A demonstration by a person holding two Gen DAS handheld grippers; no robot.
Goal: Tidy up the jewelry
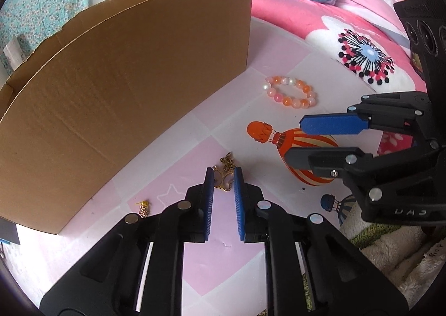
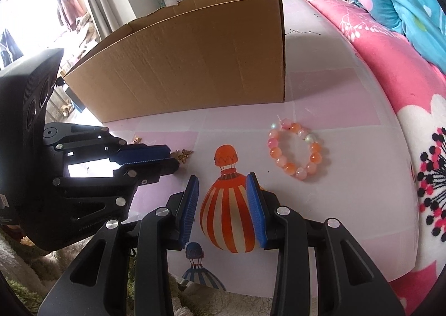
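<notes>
A gold butterfly pendant (image 1: 223, 180) with a bronze butterfly charm (image 1: 227, 161) lies on the pink-and-white mat (image 1: 178, 148). My left gripper (image 1: 223, 174) has its blue pads closed against the pendant's two sides. In the right wrist view the left gripper (image 2: 171, 158) shows narrow, with the charm (image 2: 182, 155) sticking out past its tips. An orange and pink bead bracelet (image 1: 290, 93) (image 2: 298, 148) lies further out on the mat. My right gripper (image 2: 223, 179) (image 1: 295, 140) hangs open over the printed orange balloon with nothing between its fingers.
A large open cardboard box (image 1: 125, 93) (image 2: 195, 65) stands on the mat to the left, behind the jewelry. A small gold trinket (image 1: 143, 207) lies near the box's near corner. Pink flowered bedding (image 2: 390, 65) borders the mat on the right. A shaggy rug (image 1: 390, 254) lies at the near edge.
</notes>
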